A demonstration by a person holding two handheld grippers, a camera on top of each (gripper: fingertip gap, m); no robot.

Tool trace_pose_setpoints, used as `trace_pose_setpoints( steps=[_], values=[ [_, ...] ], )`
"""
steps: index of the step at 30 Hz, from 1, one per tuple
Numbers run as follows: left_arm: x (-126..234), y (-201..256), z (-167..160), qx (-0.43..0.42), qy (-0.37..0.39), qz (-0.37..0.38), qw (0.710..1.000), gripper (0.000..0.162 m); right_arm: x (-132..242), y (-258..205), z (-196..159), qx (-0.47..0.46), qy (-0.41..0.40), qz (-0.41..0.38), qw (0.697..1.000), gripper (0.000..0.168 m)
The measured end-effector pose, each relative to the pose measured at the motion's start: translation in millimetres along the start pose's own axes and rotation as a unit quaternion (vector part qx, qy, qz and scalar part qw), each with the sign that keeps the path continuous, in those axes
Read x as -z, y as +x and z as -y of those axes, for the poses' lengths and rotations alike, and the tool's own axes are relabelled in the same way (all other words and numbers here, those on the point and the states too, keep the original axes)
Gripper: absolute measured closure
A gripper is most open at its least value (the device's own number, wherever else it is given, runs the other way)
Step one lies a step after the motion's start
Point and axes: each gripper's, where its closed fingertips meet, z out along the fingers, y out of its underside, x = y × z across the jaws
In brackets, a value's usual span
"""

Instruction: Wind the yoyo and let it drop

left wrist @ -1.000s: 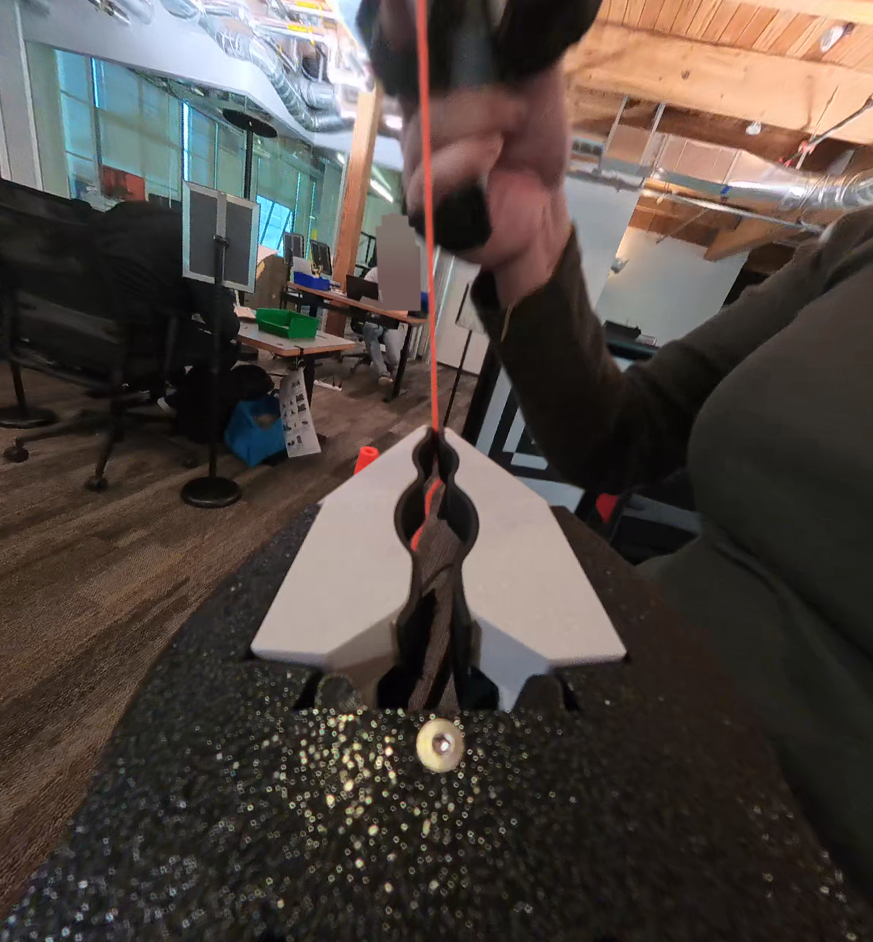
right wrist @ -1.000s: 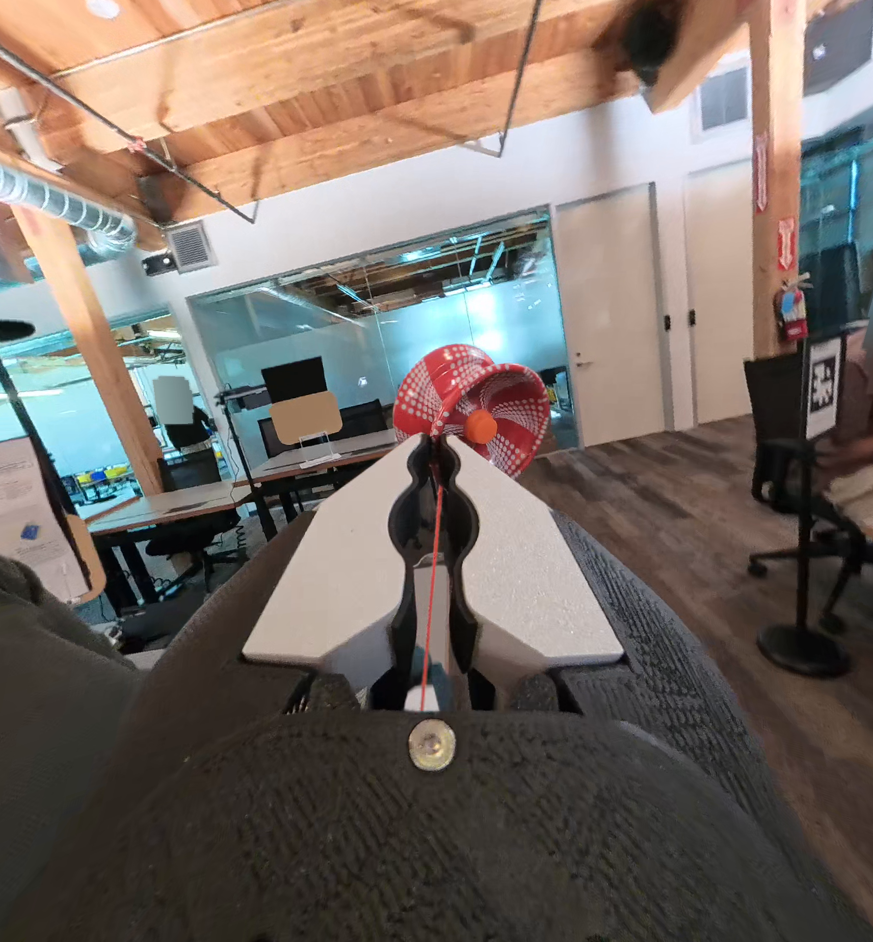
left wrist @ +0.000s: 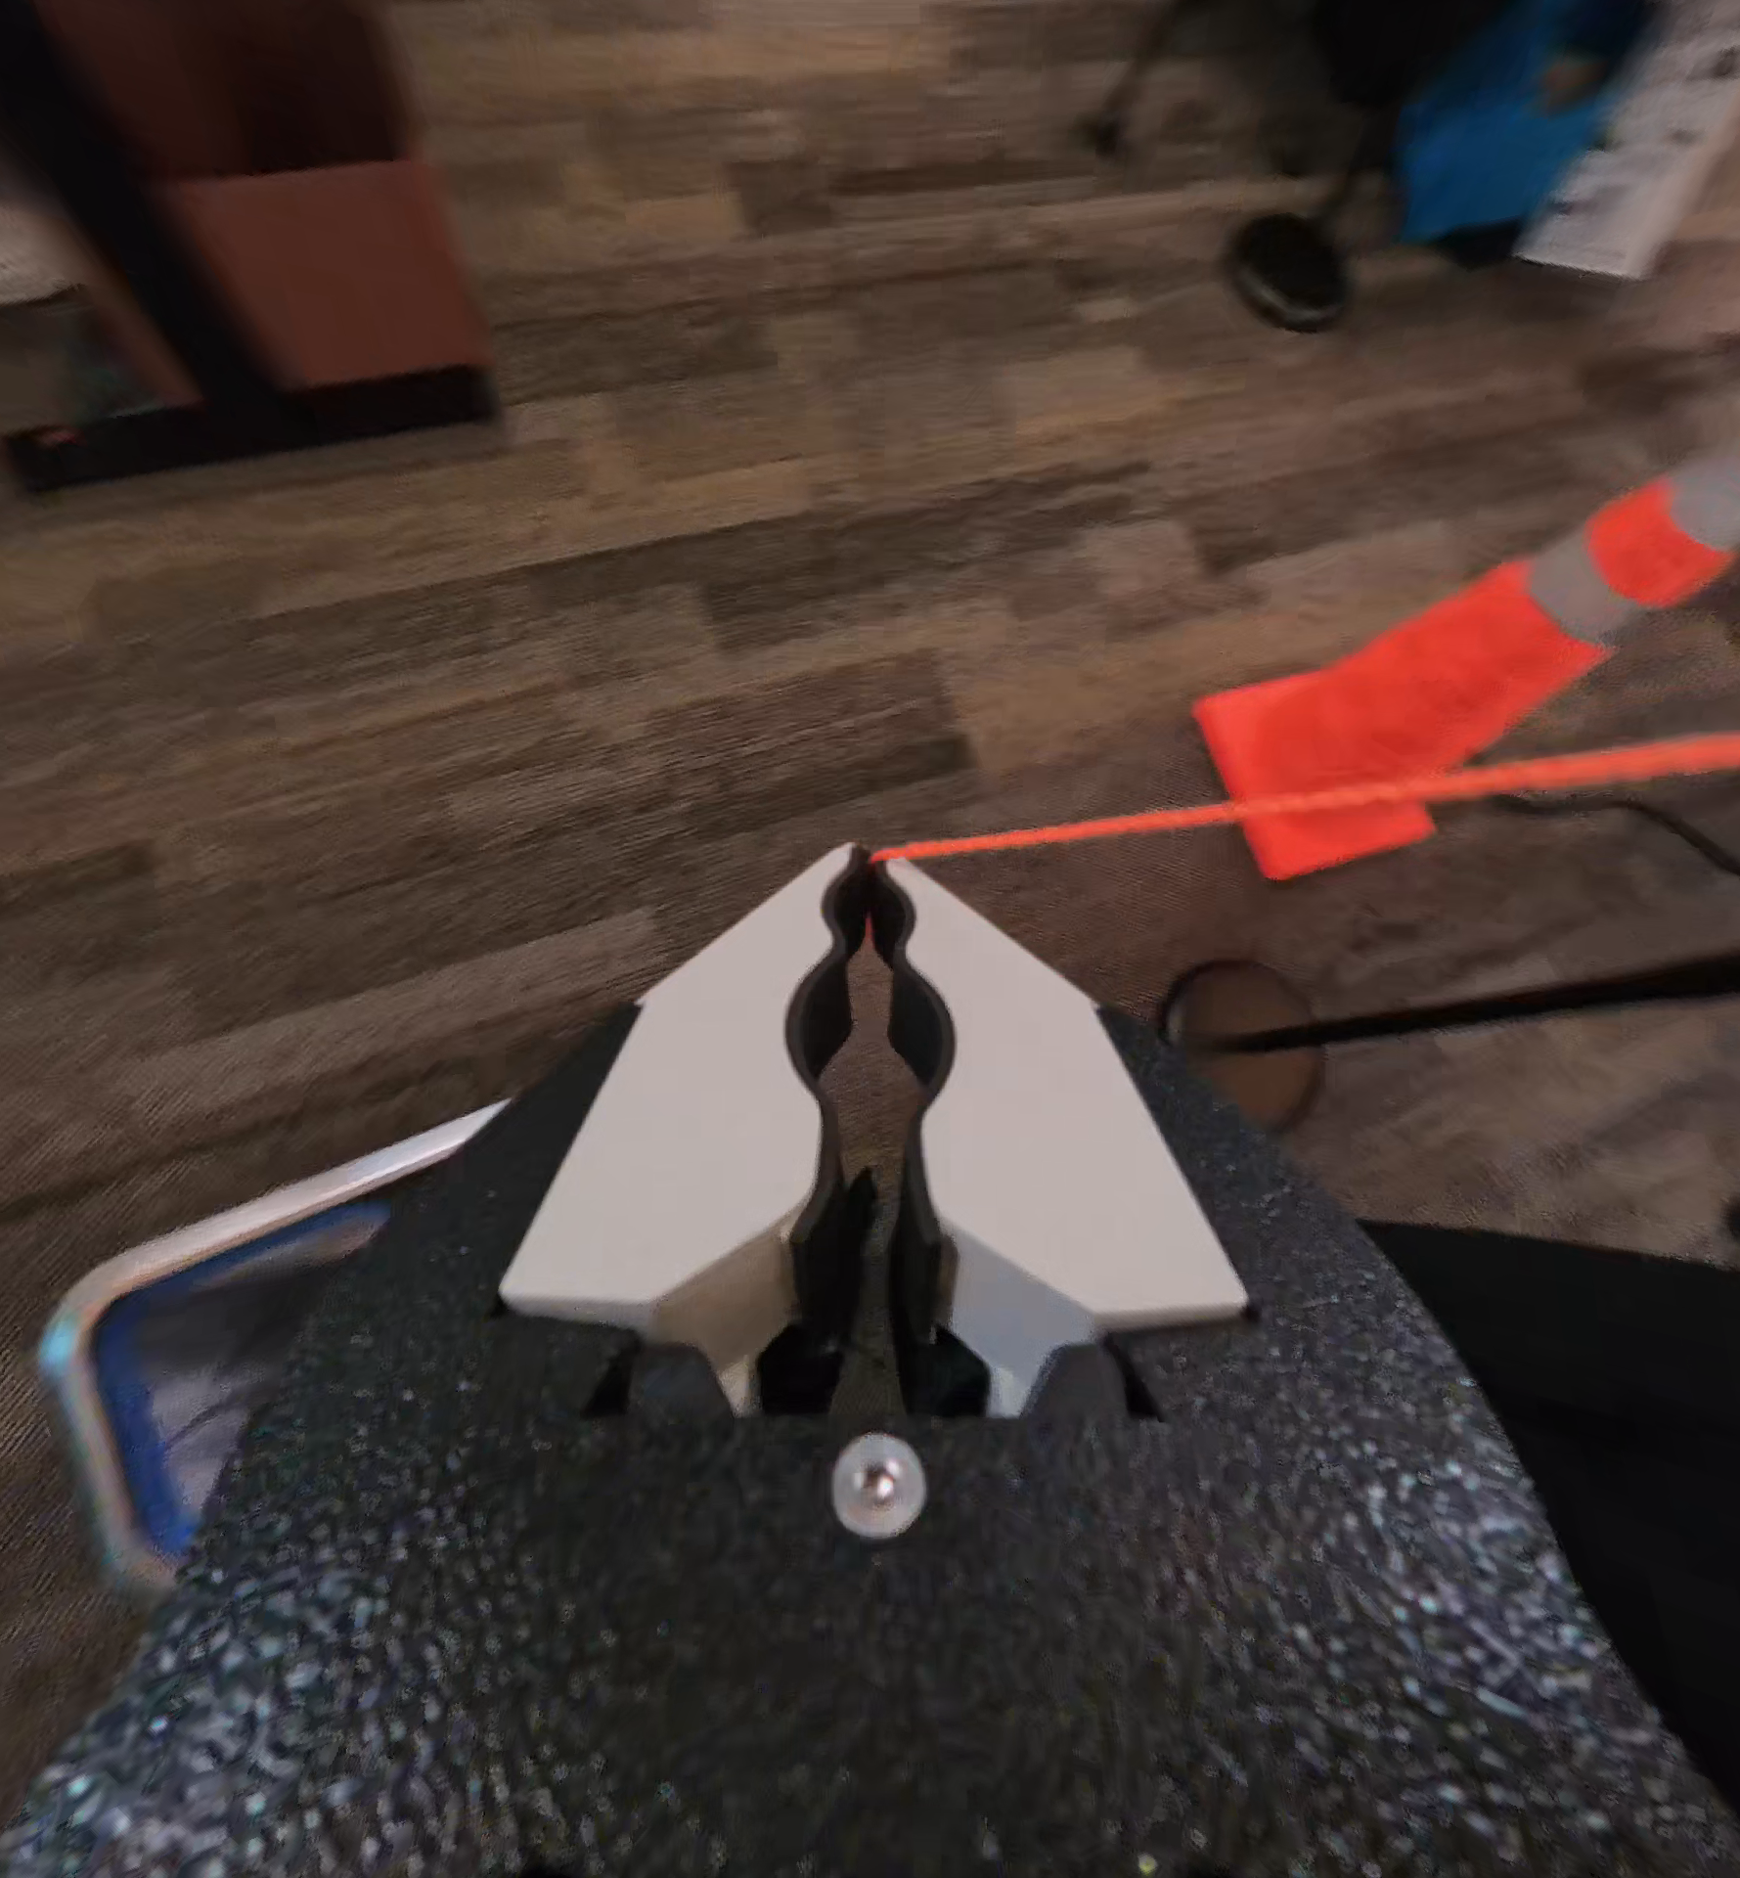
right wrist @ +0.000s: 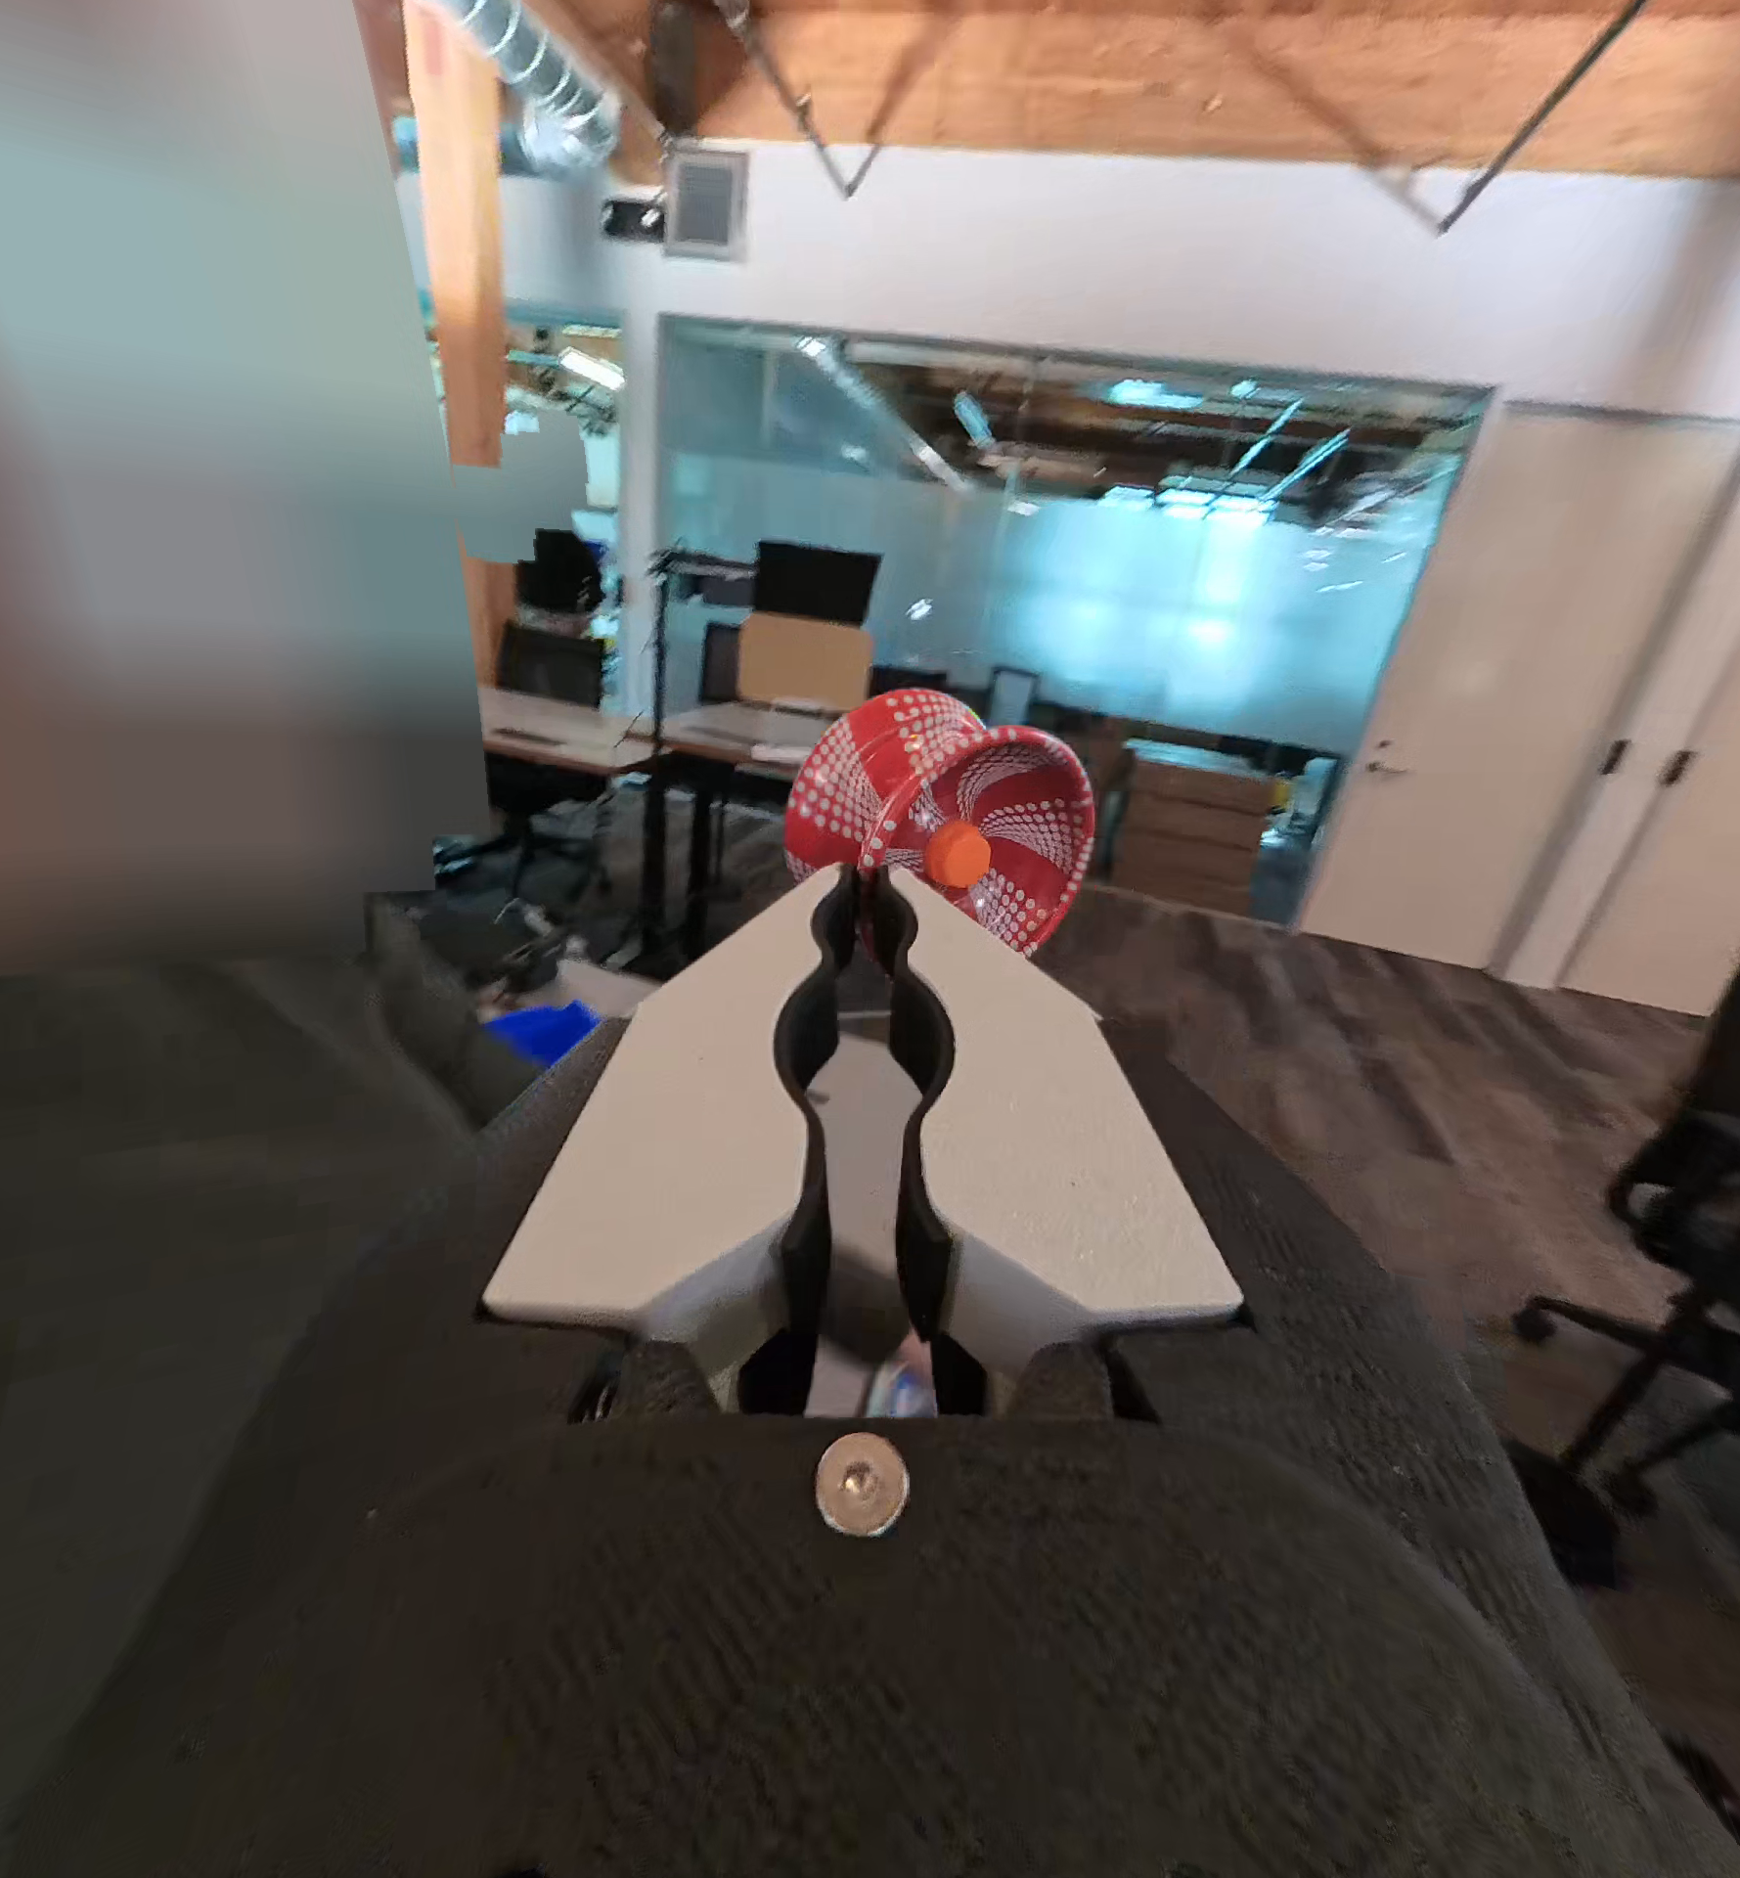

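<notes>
In the right wrist view, my right gripper [right wrist: 871, 879] is shut on the rim of a red yoyo [right wrist: 937, 818] with white dots and an orange hub, held up in the air at the fingertips. In the left wrist view, my left gripper [left wrist: 867, 859] is shut on the orange yoyo string [left wrist: 1353, 801], which runs taut from the fingertips off the right edge. The left gripper points down at the carpet. The yoyo does not show in the left wrist view, and the string does not show in the right wrist view.
An orange traffic cone [left wrist: 1455, 671] lies on the brown carpet [left wrist: 540, 711] to the right, with a dark stand base [left wrist: 1241, 1047] and a chair wheel [left wrist: 1287, 269] nearby. A black office chair [right wrist: 1719, 1199] stands at the right; desks [right wrist: 642, 732] are behind the yoyo.
The left gripper has swung from pointing up at the hand to pointing down at the floor; the string now runs to the right. The right gripper has turned and still holds the yoyo.
</notes>
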Motion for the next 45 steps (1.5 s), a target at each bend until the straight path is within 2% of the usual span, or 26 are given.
trace_pose_setpoints(
  steps=[1,6,9,11,14,17,19,21,24,27,31,34,38,41,43,45],
  values=[
    [12.3,-26.1,6.0,0.013,0.0,0.029,0.999,0.162,1.5,-13.7,-13.2,-0.006,-0.012,0.021,1.0,0.168],
    [86.9,-130.4,48.5,-0.011,-0.02,0.173,0.985,0.162,14.8,-53.0,-86.3,-0.084,-0.086,0.103,0.987,0.168],
    [144.2,-164.3,97.5,-0.009,0.028,0.226,0.974,0.162,23.6,-60.9,-137.0,-0.128,-0.147,0.122,0.973,0.168],
    [186.5,-169.8,138.3,-0.013,0.081,0.248,0.965,0.162,30.1,-59.0,-181.4,-0.142,-0.215,0.113,0.96,0.167],
    [250.0,-150.6,204.6,-0.041,0.179,0.258,0.949,0.162,43.0,-37.3,-249.0,-0.154,-0.312,0.052,0.936,0.167],
    [305.8,-95.9,258.6,-0.099,0.267,0.236,0.929,0.162,54.8,-4.7,-294.4,-0.159,-0.362,-0.029,0.918,0.167],
    [337.8,-44.6,280.1,-0.143,0.322,0.207,0.913,0.162,63.8,26.3,-315.5,-0.127,-0.394,-0.099,0.905,0.167],
    [362.8,7.8,285.3,-0.186,0.365,0.178,0.895,0.162,75.3,63.6,-328.7,-0.087,-0.411,-0.182,0.889,0.167],
    [385.1,68.0,260.5,-0.235,0.396,0.146,0.875,0.162,96.7,118.3,-325.9,-0.069,-0.381,-0.301,0.872,0.167],
    [385.5,105.2,210.5,-0.232,0.41,0.08,0.878,0.162,124.2,164.6,-300.5,-0.079,-0.3,-0.408,0.859,0.167],
    [352.7,132.0,130.9,-0.203,0.396,-0.031,0.895,0.162,158.0,205.3,-256.1,-0.094,-0.186,-0.497,0.842,0.167],
    [323.2,136.4,76.3,-0.14,0.368,-0.119,0.912,0.162,179.1,223.7,-219.2,-0.109,-0.101,-0.531,0.835,0.167],
    [275.4,105.7,24.3,-0.031,0.3,-0.143,0.942,0.162,168.2,215.7,-151.1,-0.161,0.076,-0.46,0.87,0.168],
    [248.2,68.5,2.5,0.039,0.269,-0.127,0.954,0.162,142.3,180.1,-91.6,-0.193,0.202,-0.315,0.907,0.168],
    [231.6,38.9,-3.0,0.079,0.254,-0.098,0.959,0.162,118.6,144.3,-62.8,-0.169,0.225,-0.213,0.936,0.168],
    [217.4,11.0,-1.8,0.1,0.242,-0.067,0.963,0.162,95.0,99.2,-43.8,-0.112,0.211,-0.115,0.964,0.168]
  ],
)
